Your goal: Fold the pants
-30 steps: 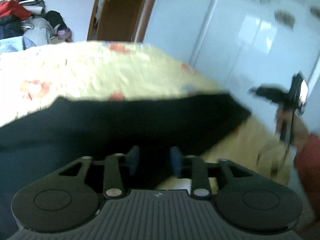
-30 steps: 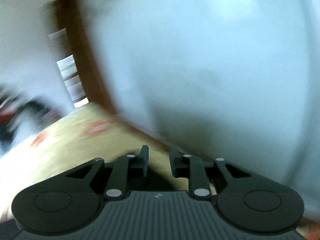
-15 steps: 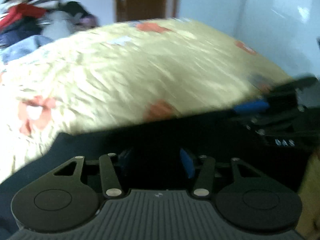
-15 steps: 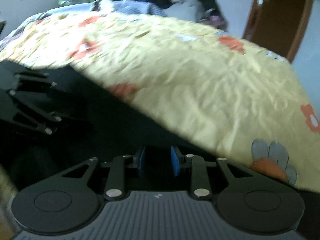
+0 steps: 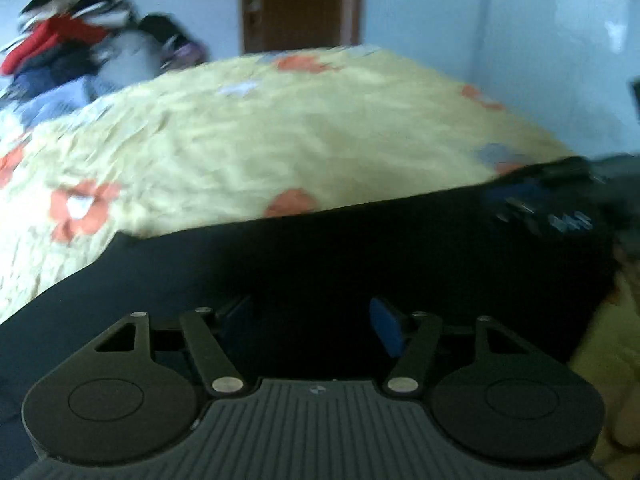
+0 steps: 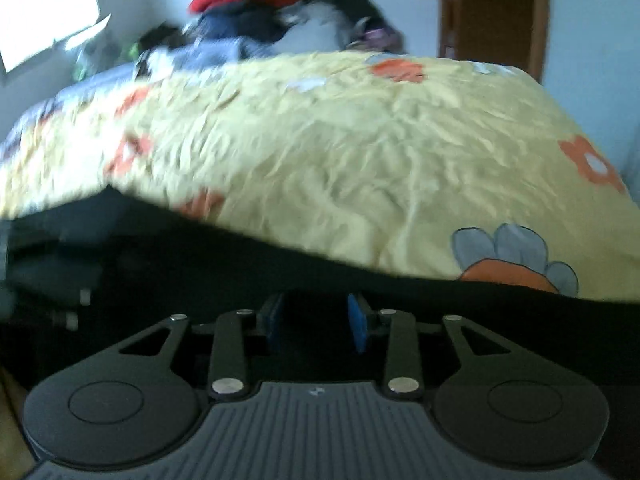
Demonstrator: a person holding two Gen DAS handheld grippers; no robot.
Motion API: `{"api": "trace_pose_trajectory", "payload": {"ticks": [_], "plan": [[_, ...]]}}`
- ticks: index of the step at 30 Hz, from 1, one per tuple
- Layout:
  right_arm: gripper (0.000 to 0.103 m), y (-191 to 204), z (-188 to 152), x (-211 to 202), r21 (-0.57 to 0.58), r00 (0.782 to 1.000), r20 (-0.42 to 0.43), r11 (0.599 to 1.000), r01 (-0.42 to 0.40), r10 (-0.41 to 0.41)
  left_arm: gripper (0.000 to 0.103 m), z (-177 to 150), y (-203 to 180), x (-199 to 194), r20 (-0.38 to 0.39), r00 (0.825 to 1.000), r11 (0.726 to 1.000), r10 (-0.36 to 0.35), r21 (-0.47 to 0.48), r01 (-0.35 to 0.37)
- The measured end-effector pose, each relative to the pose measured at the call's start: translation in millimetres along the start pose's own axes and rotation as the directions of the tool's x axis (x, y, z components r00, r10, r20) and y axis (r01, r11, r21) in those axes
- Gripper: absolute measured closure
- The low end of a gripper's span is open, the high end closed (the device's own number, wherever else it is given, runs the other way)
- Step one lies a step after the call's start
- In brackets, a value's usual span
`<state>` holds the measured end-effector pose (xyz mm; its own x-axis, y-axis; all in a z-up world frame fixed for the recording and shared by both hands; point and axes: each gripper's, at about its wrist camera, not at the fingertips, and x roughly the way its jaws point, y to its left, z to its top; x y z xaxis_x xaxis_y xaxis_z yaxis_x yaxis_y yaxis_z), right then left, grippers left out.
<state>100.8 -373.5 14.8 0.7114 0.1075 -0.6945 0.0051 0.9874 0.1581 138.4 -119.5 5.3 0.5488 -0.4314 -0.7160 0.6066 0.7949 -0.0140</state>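
Dark navy pants point(image 5: 320, 264) lie spread across the near edge of the bed; they also fill the lower part of the right wrist view point(image 6: 200, 264). My left gripper point(image 5: 310, 326) is open, its blue pads wide apart just over the pants. My right gripper point(image 6: 316, 322) is open with a narrower gap, low over the pants' far edge. The right gripper shows blurred at the right edge of the left wrist view point(image 5: 560, 208), and the left gripper shows blurred at the left edge of the right wrist view point(image 6: 52, 272).
A yellow bedspread with orange flowers point(image 5: 248, 148) covers the bed point(image 6: 360, 152). A pile of clothes point(image 5: 68, 52) sits at the far side point(image 6: 264, 8). A brown door point(image 5: 300, 4) and white walls stand behind.
My left gripper has opened wider over the pants. My right gripper swung from the wall down onto the pants beside the left one and stays open.
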Motion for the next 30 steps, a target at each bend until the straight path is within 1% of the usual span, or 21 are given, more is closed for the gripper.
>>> {"api": "trace_pose_trajectory", "payload": {"ticks": [1,3,4,5,6,8,10,12,14,16,17,19,20,21,22,23,24,25,26,28,30], "plan": [[0.069,-1,-1,-7,-0.009,0.999,0.018,1.0,0.027,-0.027,0.035,-4,-4,-7,0.016,1.0,1.0,-0.01,0.011,0.01],[0.067,-6,-9,-26,-0.046,0.991,0.043,0.991,0.125,-0.123,0.033,-17,-12,-23,0.042,0.999,1.0,0.01,0.022,-0.011],[0.06,-14,-15,-36,-0.051,0.986,0.041,0.985,0.164,-0.162,0.033,-23,-14,-29,0.051,0.999,1.0,0.014,0.027,-0.015],[0.048,-23,-21,-43,-0.047,0.981,0.031,0.981,0.19,-0.189,0.033,-30,-17,-33,0.053,0.998,1.0,0.015,0.024,-0.016],[0.044,-35,-28,-45,-0.037,0.974,0.016,0.973,0.227,-0.226,0.033,-35,-18,-34,0.048,0.999,1.0,0.017,0.016,-0.018],[0.04,-63,-37,-43,0.002,0.952,-0.021,0.953,0.305,-0.304,0.032,-41,-22,-31,0.028,1.0,1.0,0.007,0.002,-0.007],[0.028,-97,-40,-41,0.114,0.954,0.012,0.948,0.297,-0.3,0.032,-43,-23,-22,0.014,1.0,1.0,0.013,-0.008,-0.013],[0.027,-119,-38,-37,0.17,0.947,0.048,0.937,0.306,-0.318,0.03,-41,-25,-19,0.039,0.999,1.0,0.021,-0.01,-0.021],[0.027,-127,-30,-34,0.202,0.936,0.06,0.922,0.329,-0.348,0.031,-39,-25,-21,0.037,0.999,0.999,0.036,-0.025,-0.035],[0.027,-133,-27,-46,0.271,0.923,0.079,0.899,0.343,-0.376,0.03,-40,-23,-32,0.07,0.997,0.999,0.025,-0.034,-0.023],[0.027,-134,-29,-59,0.301,0.924,0.107,0.898,0.322,-0.367,0.03,-41,-22,-36,0.079,0.997,0.999,0.027,-0.03,-0.024],[0.027,-131,-36,-75,0.293,0.935,0.115,0.911,0.291,-0.335,0.028,-41,-21,-36,0.077,0.996,0.999,0.038,-0.025,-0.036],[0.027,-129,-39,-75,0.257,0.943,0.072,0.92,0.296,-0.323,0.028,-42,-21,-33,0.065,0.997,0.999,0.04,-0.026,-0.038],[0.027,-126,-43,-70,0.213,0.944,0.021,0.924,0.319,-0.33,0.028,-42,-20,-28,0.048,0.998,0.999,0.037,-0.033,-0.035],[0.027,-124,-46,-62,0.17,0.936,-0.021,0.922,0.349,-0.351,0.027,-42,-20,-22,0.025,0.999,0.999,0.033,-0.04,-0.032],[0.016,-123,-50,-55,0.135,0.928,-0.027,0.918,0.372,-0.372,0.021,-43,-21,-18,0.015,0.999,0.999,0.036,-0.037,-0.035],[0.012,-124,-49,-51,0.143,0.923,-0.012,0.913,0.382,-0.385,0.015,-44,-25,-16,0.038,0.998,0.999,0.046,-0.021,-0.045],[0.004,-129,-47,-47,0.159,0.922,-0.014,0.909,0.385,-0.388,0.013,-45,-29,-15,0.048,0.997,0.999,0.053,-0.002,-0.053],[0.0,-134,-44,-41,0.172,0.918,-0.009,0.904,0.392,-0.397,0.013,-45,-32,-14,0.053,0.997,0.998,0.064,0.015,-0.065],[0.0,-146,-38,-37,0.23,0.918,0.018,0.895,0.383,-0.397,0.015,-46,-33,-20,0.071,0.995,0.997,0.068,0.024,-0.07],[0.0,-156,-38,-56,0.356,0.903,0.075,0.857,0.371,-0.422,0.014,-49,-29,-30,0.106,0.992,0.997,0.075,0.022,-0.078]]}}
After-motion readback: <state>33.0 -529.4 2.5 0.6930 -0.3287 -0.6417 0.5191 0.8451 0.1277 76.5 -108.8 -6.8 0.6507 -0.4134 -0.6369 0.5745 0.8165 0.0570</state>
